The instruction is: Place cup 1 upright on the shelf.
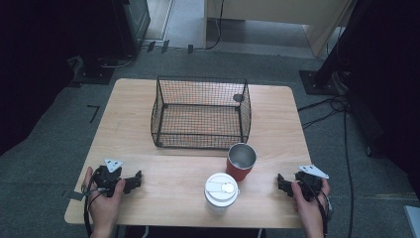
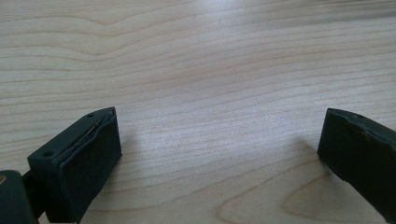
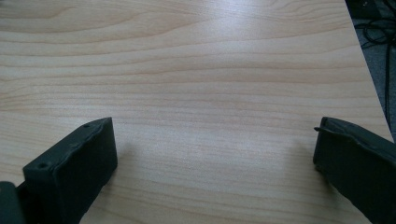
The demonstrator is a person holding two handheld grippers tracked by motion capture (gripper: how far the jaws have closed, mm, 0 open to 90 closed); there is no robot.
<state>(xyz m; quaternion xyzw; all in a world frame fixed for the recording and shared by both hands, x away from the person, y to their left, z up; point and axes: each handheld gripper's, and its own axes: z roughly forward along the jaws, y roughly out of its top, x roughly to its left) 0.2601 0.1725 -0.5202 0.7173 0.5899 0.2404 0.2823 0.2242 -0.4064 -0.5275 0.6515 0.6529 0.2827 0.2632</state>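
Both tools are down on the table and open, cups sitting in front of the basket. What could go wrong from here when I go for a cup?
1. The red cup and the white lidded cup stand very close together; reaching for one could knock over the other.
2. The red cup stands just in front of the wire basket, so a lift could catch the rim.
3. The right tool rests near the table edge, leaving little room to swing.

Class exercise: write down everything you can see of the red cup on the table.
The red cup stands upright on the wooden table, just in front of the wire basket's near right corner. Its outside is red; the inside looks like bare, shiny metal, and it appears empty, with no lid on. The white lidded cup stands close at its near left; whether they touch cannot be told. Neither gripper touches it.
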